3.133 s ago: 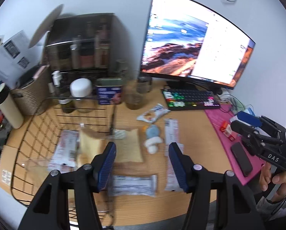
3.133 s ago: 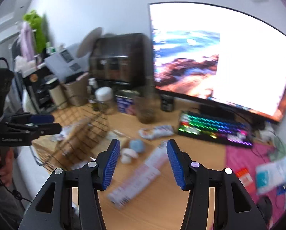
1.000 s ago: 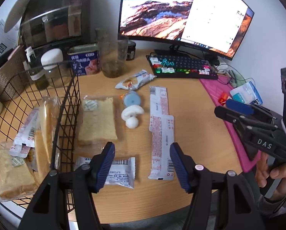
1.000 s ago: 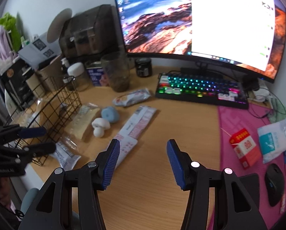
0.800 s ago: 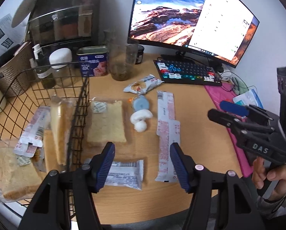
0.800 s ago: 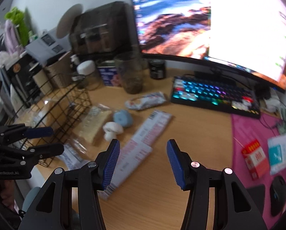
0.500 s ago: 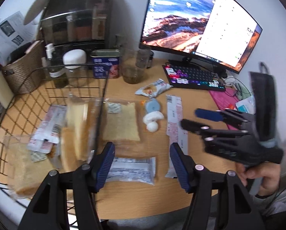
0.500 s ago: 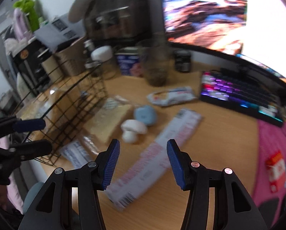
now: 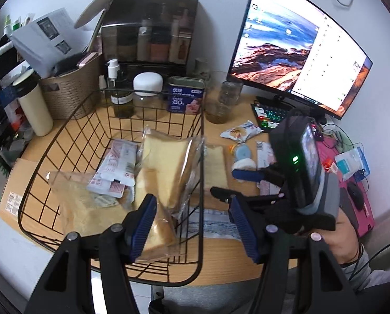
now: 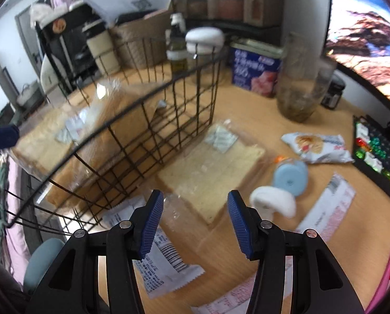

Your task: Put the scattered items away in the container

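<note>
Since a second ago, right tongs (image 10: 192, 218) have swung across toward the wire basket (image 10: 132, 120) and dropped lower; they gape empty above the bagged bread slice (image 10: 210, 180) lying on the surface (image 10: 247, 110) beside it. Left tongs (image 9: 192, 225) hang open, empty, over the basket's right wall.

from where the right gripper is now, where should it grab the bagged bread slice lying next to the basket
Take the bagged bread slice by its near corner, coming down from above. It lies flat on the desk close beside the wire basket, so a side approach looks blocked there. The right hand-held gripper is open, and the near edge sits just ahead of its fingers. Probably pinch bread and film together; loose wrap alone may slip.
</note>
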